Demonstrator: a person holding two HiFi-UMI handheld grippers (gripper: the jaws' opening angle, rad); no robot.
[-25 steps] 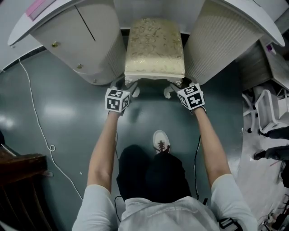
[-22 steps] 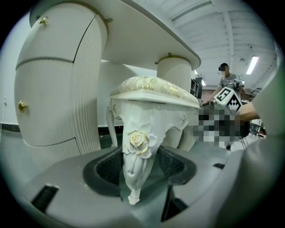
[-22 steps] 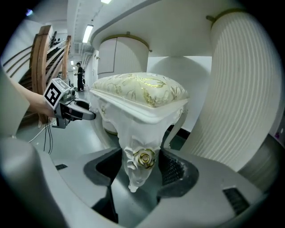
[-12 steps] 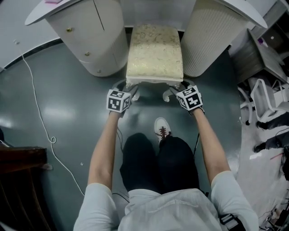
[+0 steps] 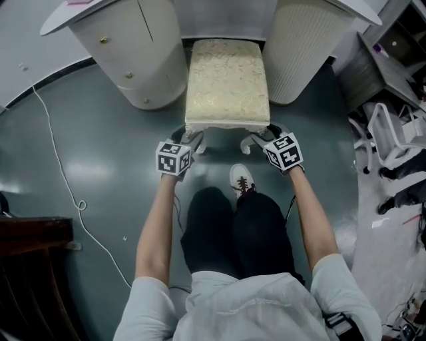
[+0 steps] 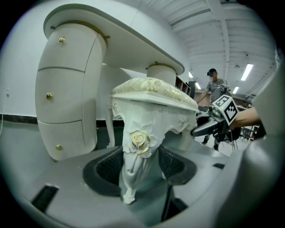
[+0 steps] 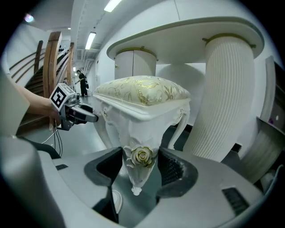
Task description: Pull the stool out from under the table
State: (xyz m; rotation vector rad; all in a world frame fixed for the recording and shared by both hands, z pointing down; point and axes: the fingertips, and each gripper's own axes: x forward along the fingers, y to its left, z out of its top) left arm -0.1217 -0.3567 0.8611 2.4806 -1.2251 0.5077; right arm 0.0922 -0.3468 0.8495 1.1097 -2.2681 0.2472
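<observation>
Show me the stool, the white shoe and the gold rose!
stool [image 5: 227,80], head view, middle of the cushion.
white shoe [image 5: 241,180], head view, on its laces.
gold rose [image 7: 142,156], right gripper view, centre of the flower on the leg.

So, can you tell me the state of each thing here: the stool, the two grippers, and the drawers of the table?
stool: upright on the floor, seat mostly out from under the table.
left gripper: shut on the stool's front leg on that side.
right gripper: jaws closing, the stool's other front leg between them, pads on it.
drawers: shut.
</observation>
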